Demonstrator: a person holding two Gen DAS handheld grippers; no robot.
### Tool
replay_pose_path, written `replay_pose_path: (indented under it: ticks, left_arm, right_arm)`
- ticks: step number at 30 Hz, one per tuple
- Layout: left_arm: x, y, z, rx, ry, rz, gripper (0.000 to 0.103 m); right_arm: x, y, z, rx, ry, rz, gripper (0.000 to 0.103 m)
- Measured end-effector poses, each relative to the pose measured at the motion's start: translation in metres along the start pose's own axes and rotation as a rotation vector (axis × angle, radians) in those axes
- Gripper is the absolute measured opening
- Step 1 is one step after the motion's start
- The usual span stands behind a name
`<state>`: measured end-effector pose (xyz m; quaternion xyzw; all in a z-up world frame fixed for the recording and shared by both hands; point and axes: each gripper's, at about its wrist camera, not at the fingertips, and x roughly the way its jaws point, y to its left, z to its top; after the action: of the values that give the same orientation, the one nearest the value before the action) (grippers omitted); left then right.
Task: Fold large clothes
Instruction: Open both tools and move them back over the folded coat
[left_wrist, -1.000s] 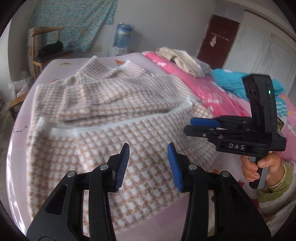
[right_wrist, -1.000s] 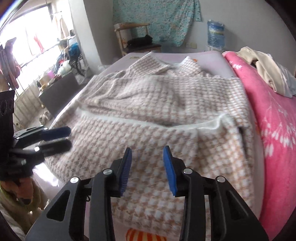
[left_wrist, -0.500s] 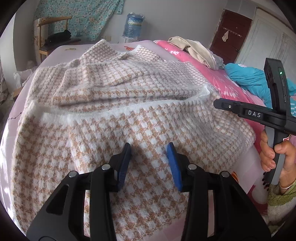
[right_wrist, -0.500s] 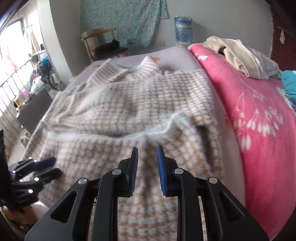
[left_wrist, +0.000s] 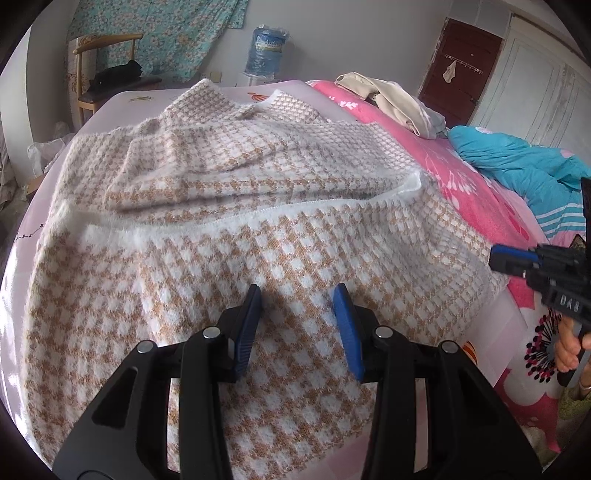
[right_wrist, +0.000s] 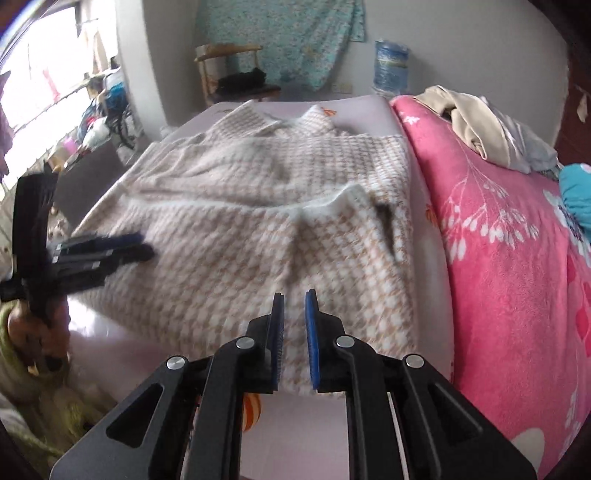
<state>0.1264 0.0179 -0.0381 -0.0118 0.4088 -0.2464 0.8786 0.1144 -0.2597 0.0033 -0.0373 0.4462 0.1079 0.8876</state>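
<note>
One houndstooth sweater (left_wrist: 229, 236) lies spread on the bed (left_wrist: 491, 206), its hem folded up across the middle. Two grippers hover over its near edge. The left gripper (left_wrist: 297, 295) has jaws apart and empty. The right gripper (right_wrist: 294, 299), at its 3 o'clock, has jaws that have just been closing; they stand nearly together, holding nothing. One water jug (left_wrist: 266, 50) stands at 12 o'clock. The right gripper's hand (left_wrist: 569, 349) is cut off at the frame edge.

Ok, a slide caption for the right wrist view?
Right gripper, jaws nearly closed and empty, above the houndstooth sweater on the bed, left gripper alongside.
</note>
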Motion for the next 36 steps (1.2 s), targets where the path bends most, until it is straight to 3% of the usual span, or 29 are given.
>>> replay_pose_path:
  ticks: [3,5,8,13,17,22,25,26,29,32,36]
  left_arm:
    - [0.000,-0.001,0.000,0.001,0.003,-0.001,0.040]
    - [0.000,0.000,0.000,-0.001,0.006,-0.003,0.040]
    - [0.000,0.001,0.001,-0.009,0.008,-0.009,0.040]
    - [0.001,0.001,0.000,-0.011,0.004,-0.008,0.040]
    - [-0.003,0.002,0.000,-0.016,-0.005,-0.019,0.038]
    - [-0.050,0.003,-0.008,0.016,-0.092,-0.098,0.035]
    - [-0.068,-0.006,-0.022,0.060,-0.082,-0.143,0.035]
    - [-0.065,-0.009,-0.028,0.067,-0.054,-0.130,0.035]
    - [-0.039,-0.007,-0.048,0.074,0.062,0.015,0.036]
    - [-0.038,0.005,-0.053,0.013,0.046,-0.015,0.037]
    - [-0.038,0.006,-0.053,0.007,0.039,-0.007,0.037]
  right_arm:
    - [0.031,-0.004,-0.028,-0.011,0.138,-0.113,0.012]
    - [0.031,-0.013,-0.037,0.050,0.120,-0.081,0.012]
    - [0.013,-0.007,-0.023,0.073,0.088,-0.089,0.012]
    - [-0.003,0.035,-0.011,0.010,0.004,0.094,0.012]
    - [0.042,0.053,-0.020,-0.015,0.108,0.080,0.013]
    - [0.041,0.051,-0.019,0.013,0.104,0.088,0.013]
    - [0.042,0.053,-0.020,0.015,0.100,0.087,0.013]
    - [0.042,0.053,-0.020,0.020,0.104,0.089,0.013]
    - [0.038,0.053,-0.015,0.028,0.115,0.086,0.013]
    - [0.020,0.066,-0.004,-0.019,0.059,0.099,0.013]
    - [-0.002,0.095,0.007,-0.096,-0.029,0.215,0.016]
